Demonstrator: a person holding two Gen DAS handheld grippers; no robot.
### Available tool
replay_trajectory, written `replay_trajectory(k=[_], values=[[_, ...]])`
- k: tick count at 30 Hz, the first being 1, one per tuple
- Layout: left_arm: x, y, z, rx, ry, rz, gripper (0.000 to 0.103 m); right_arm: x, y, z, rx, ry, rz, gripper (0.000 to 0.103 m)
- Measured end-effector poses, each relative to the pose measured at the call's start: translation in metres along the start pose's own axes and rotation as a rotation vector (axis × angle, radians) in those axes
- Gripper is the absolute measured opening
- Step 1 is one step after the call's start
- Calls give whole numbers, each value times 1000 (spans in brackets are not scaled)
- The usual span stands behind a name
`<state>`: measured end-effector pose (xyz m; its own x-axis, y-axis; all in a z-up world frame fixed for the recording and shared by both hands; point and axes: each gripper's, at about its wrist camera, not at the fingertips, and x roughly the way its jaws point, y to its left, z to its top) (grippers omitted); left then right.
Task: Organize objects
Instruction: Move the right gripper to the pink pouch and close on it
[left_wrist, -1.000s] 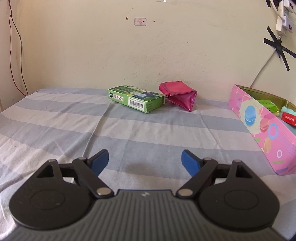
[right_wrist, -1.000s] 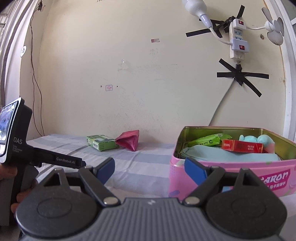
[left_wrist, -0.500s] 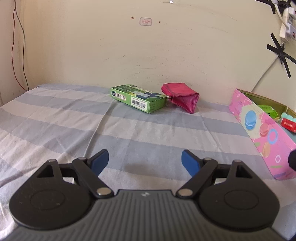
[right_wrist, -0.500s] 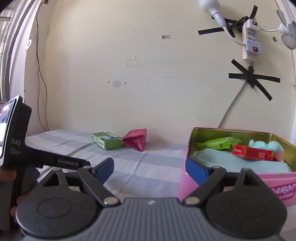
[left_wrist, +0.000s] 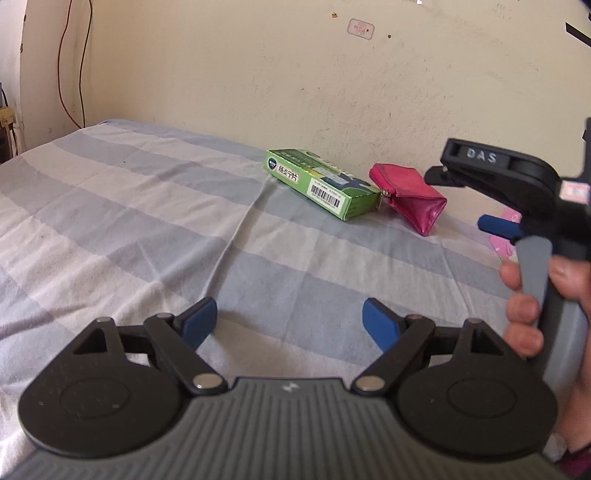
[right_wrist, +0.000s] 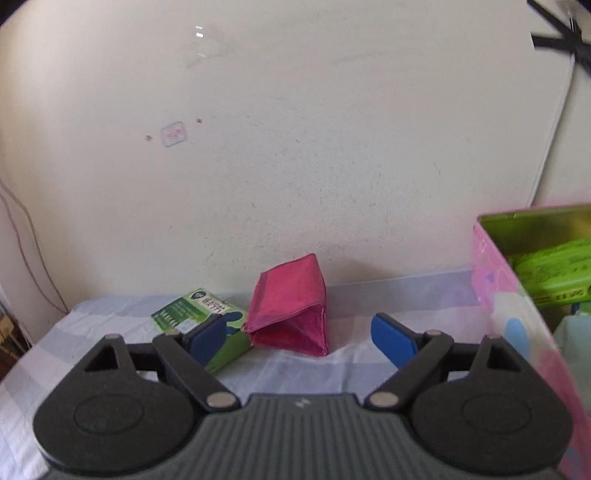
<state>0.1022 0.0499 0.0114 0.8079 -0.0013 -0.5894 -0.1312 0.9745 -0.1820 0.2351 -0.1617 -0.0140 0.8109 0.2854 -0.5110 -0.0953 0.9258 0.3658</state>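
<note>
Left wrist view: left gripper (left_wrist: 289, 320) spread wide, empty, above striped grey-and-white bedsheet (left_wrist: 147, 229). Green rectangular cardboard box (left_wrist: 322, 183) lies by the wall, touching magenta fabric pouch (left_wrist: 408, 197).

Right wrist view: right gripper (right_wrist: 298, 339), jaws just widened, nothing between them. Pink tin box (right_wrist: 517, 317) at right, apart from pouch.

A bed (left_wrist: 147, 229) covered by a sheet in pale blue and white stripes fills the lower and middle part of both views, with a crease running up its middle in the left wrist view. A green box (left_wrist: 325, 184) lies flat on the sheet near the wall, right of centre. A magenta pouch (left_wrist: 410, 199) sits just beside the box's right end. A pink tin (right_wrist: 517, 314) stands on the sheet at the right edge of the right wrist view.
</note>
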Motion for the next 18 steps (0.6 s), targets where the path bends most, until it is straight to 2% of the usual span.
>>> replay_trajectory(k=[3,5,7,12,18], values=[[1,-3,0,14,5,-9,88,33,-18,11,162,77,27,89],[1,-5,0,22,7,-12,89,53,-26,14,221,134,67,88],[1,-5,0,23,9,-14,91,72,-28,12,245,221,100,68],[0,-5,1,20,11,-14,91,54,-23,-6,179,198,121,65],[0,1,3,-9,9,-16,91,5,-23,-37,79,211,145,57]])
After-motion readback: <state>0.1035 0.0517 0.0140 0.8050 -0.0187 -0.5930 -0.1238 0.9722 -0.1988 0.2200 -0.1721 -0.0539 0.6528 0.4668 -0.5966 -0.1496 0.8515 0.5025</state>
